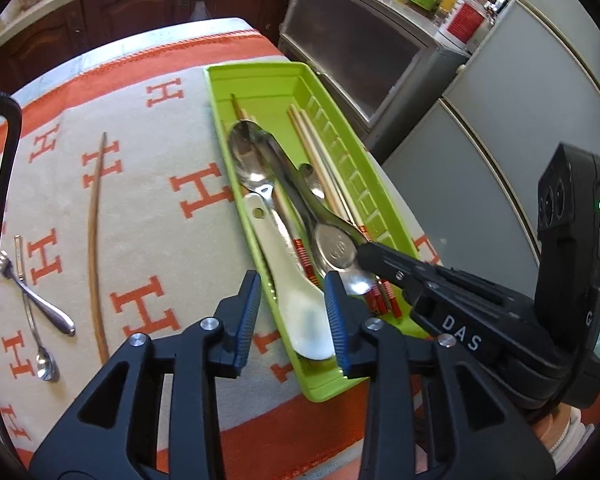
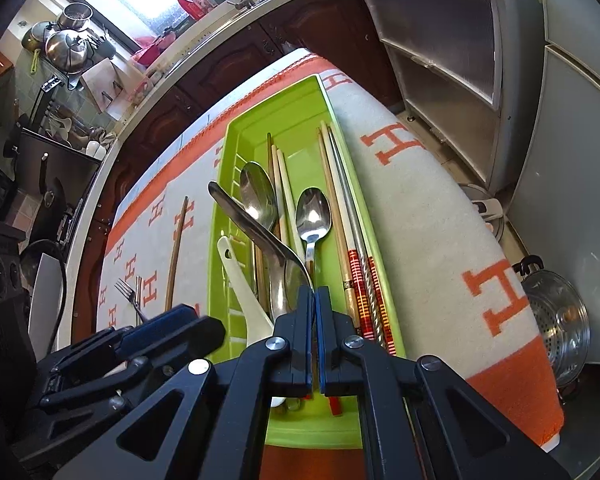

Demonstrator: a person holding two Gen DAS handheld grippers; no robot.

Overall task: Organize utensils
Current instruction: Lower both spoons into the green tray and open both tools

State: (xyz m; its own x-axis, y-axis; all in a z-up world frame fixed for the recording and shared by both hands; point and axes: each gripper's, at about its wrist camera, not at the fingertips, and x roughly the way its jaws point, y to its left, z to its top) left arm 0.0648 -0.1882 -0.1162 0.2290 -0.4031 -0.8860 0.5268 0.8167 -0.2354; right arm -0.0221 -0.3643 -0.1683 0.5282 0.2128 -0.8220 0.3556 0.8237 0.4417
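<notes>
A green tray [image 1: 260, 68] [image 2: 276, 92] lies on the orange-and-white cloth and holds spoons and chopsticks. My left gripper [image 1: 292, 320] hangs open over the tray's near end. The bowl of a white ceramic spoon [image 1: 296, 304] [image 2: 240, 292] lies below the gap, and the left pad stands clear of it. My right gripper [image 2: 314, 300] [image 1: 364, 252] comes in from the right, shut on the bowl rim of a curved metal spoon [image 1: 334, 252] [image 2: 260, 236] that is tilted over the other utensils. A long wooden chopstick [image 1: 94, 220], a fork [image 1: 40, 300] and a small spoon [image 1: 46, 364] lie on the cloth to the left.
Red-patterned chopsticks [image 2: 364, 300] lie along the tray's right side. The table edge drops off just right of the tray, toward grey cabinets [image 1: 360, 52] and a steel steamer pot [image 2: 556, 320] on the floor. A black cable [image 1: 0, 200] hangs at the far left.
</notes>
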